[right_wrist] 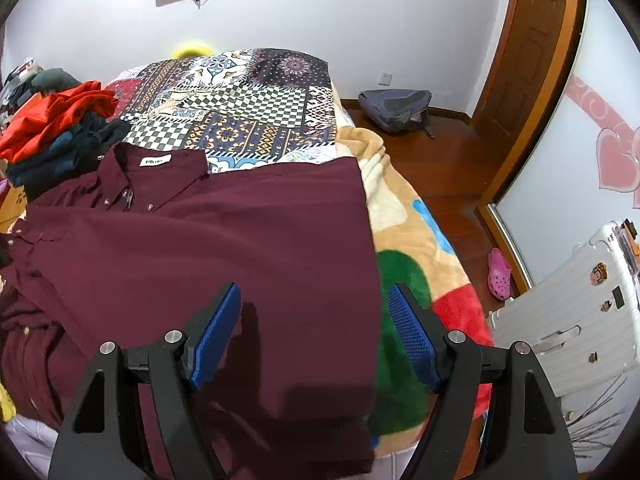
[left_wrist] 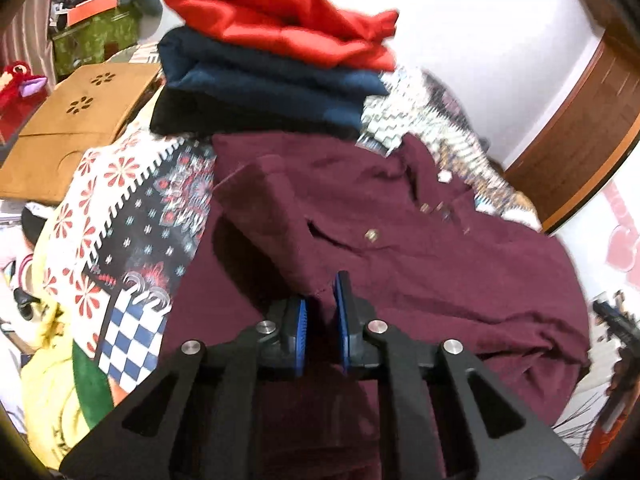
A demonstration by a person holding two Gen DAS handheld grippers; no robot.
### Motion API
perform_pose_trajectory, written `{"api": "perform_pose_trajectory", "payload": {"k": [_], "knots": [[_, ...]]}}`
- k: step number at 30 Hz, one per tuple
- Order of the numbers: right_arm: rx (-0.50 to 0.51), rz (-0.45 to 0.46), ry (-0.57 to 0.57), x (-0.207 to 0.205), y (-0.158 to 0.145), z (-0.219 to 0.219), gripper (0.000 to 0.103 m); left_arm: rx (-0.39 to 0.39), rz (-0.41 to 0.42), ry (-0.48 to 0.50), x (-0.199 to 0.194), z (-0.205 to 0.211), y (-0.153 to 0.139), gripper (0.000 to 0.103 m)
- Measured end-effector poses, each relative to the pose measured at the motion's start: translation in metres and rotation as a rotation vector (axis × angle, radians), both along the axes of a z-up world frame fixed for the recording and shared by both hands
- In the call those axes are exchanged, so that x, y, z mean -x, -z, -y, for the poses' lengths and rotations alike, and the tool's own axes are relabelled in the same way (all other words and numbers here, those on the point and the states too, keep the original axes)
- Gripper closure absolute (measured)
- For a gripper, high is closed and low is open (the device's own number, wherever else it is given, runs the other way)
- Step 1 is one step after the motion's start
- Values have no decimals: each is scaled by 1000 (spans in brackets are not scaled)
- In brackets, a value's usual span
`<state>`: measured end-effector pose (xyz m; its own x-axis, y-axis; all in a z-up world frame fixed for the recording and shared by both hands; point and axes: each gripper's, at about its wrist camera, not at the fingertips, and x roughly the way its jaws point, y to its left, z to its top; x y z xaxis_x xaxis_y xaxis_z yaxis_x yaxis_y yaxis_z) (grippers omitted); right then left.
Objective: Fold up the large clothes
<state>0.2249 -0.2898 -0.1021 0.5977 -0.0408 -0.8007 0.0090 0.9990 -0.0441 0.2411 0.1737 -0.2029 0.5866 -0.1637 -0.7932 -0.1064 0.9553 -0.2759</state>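
1. Maroon shirt (right_wrist: 224,248) is lying front-up across the near part of the bed (right_wrist: 408,216), its collar and white label toward the far wall; one side is already sitting in a straight folded edge running along the bedspread, while the other side is bunching in loose folds.
2. Left claw (left_wrist: 322,312) is closing its blue pads (left_wrist: 301,320) to a narrow gap around a ridge of the shirt's cloth near the button placket; it appears to be pinching that fabric, though the blur makes the contact hard to confirm.
3. Right claw (right_wrist: 316,336) is hanging spread wide over the shirt's folded edge, gripping nothing, one pad above the cloth and the other above the green patch of the blanket (right_wrist: 400,320).
4. In my judgement, the step in hand is bringing the loose left side over the body; the next move is likely calling for lifting that pinch across while the right claw is pressing or steadying the straight edge.
5. Counting outward: one shirt being worked, two claws, and one stack (left_wrist: 272,68) just beyond the collar holding three folded garments, red on top, then blue, then black.
6. Farther off, one pink clog (right_wrist: 499,274) and one grey bag (right_wrist: 394,108) are resting on the wooden floor.
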Motion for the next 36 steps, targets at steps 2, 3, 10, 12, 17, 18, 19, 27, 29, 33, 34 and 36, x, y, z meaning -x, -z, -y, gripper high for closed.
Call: {"api": "perform_pose_trajectory", "payload": {"k": [2,3,10,12,17,18,19,27,29,33,34,36], "knots": [[-4,-3,-15,5,1,4,30,-31,-58,6,1,3,13,83],[-8,-4,-21,7,2,6,30,-71,-77,-3,3,4,17,73],[-25,-2,-43,27,1,23,30,-234,-78,8,31,2,12,47],[-35,2,-46,32,0,26,30,-252,-63,-10,40,-6,5,42],[-56,-11,-40,48,5,33,30,-223,-59,-44,60,-26,-3,38],[-66,-18,-37,52,7,33,30,-216,-69,-52,65,-32,-2,38],[-80,-28,-35,56,10,34,30,-213,-75,-57,67,-33,-2,38],[-178,-112,1,78,38,33,30,-82,-135,-89,102,-42,29,35],[-207,-140,-4,80,46,31,30,-47,-137,-100,109,-43,34,35],[-242,-165,-19,80,56,25,30,-6,-139,-109,121,-45,37,29],[-260,-168,-27,79,59,24,30,-3,-147,-102,124,-45,38,28],[-293,-167,-43,79,62,21,30,-17,-165,-89,129,-44,42,28]]}}
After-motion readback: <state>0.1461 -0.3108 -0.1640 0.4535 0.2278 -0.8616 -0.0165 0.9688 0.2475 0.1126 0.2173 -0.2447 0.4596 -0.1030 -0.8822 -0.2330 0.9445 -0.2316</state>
